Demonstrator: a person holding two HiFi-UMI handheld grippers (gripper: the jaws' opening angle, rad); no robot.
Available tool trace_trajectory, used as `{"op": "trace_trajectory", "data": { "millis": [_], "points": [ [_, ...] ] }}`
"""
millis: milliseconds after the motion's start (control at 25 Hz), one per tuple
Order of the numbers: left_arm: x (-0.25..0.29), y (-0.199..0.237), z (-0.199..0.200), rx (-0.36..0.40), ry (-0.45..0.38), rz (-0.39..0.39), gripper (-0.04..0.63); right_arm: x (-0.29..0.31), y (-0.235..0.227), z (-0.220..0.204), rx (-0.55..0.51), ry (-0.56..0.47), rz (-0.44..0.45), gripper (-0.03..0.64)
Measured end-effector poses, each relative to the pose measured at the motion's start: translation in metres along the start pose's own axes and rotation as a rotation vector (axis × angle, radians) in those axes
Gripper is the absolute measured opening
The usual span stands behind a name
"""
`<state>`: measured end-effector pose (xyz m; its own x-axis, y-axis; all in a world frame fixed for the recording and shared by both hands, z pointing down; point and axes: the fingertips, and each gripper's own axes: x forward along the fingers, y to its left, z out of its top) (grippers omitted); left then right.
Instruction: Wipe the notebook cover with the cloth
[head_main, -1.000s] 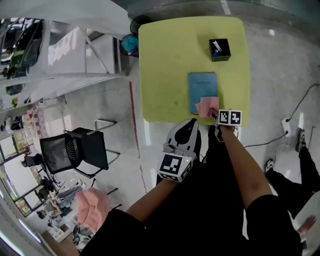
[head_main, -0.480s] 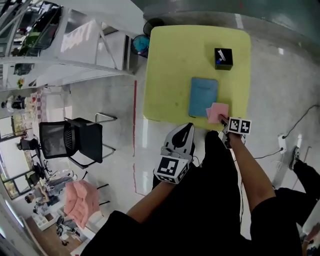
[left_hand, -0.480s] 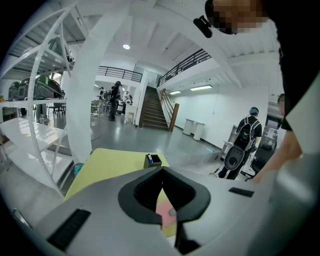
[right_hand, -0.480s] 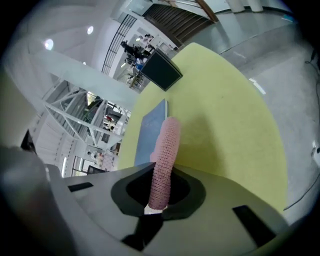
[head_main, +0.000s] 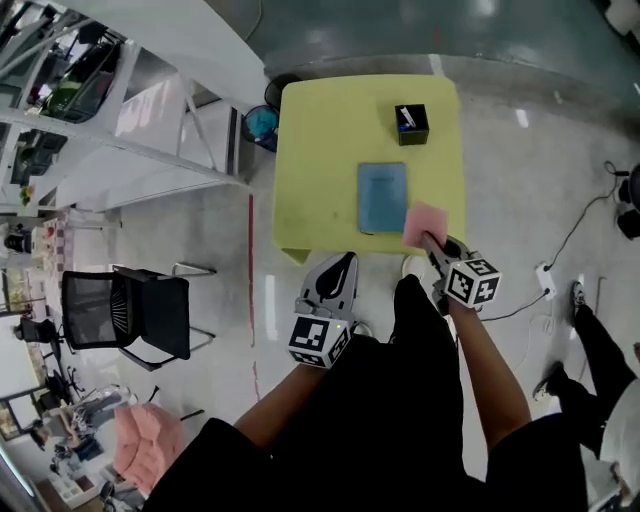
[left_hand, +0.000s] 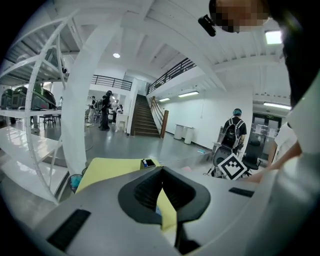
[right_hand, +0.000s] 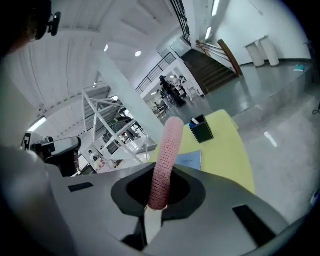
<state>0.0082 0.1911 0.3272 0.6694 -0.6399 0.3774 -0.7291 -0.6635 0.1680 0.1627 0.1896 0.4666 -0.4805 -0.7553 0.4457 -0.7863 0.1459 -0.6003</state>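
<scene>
I log one cloth (head_main: 426, 222) clamped in my right gripper (head_main: 433, 243), one notebook (head_main: 382, 197) and one black box (head_main: 411, 123) beyond its jaws, my left gripper (head_main: 347, 262) with jaws together.

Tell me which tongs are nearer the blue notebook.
Right. The right tongs, clamped on the pink cloth, are just by the notebook, at its near right corner. The left tongs are shut and empty, back at the table edge nearest the person.
</scene>
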Motion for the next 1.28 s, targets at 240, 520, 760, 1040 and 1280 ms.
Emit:
{"op": "trace_trajectory", "data": {
  "millis": [240, 520, 760, 1040, 1280],
  "points": [
    [-0.097, -0.03, -0.018, 0.008, -0.064, -0.069, 0.006, -0.071, 0.111, -0.043, -0.119, -0.138, -0.103, 0.037],
    [-0.232, -0.055, -0.009, 0.025, -0.144, -0.119, 0.006, -0.145, 0.24, -0.1, -0.238, -0.197, -0.276, 0.037],
    [-0.286, -0.051, -0.002, 0.021, -0.206, -0.037, 0.006, -0.187, 0.315, -0.103, -0.298, -0.253, -0.251, 0.037],
    [-0.306, -0.058, 0.036, 0.044, -0.321, 0.0, 0.006, -0.203, 0.36, -0.077, -0.428, -0.296, -0.21, 0.035],
    [-0.311, -0.079, 0.048, 0.085, -0.366, -0.008, 0.006, -0.219, 0.372, -0.065, -0.459, -0.335, -0.227, 0.035]
  ]
}}
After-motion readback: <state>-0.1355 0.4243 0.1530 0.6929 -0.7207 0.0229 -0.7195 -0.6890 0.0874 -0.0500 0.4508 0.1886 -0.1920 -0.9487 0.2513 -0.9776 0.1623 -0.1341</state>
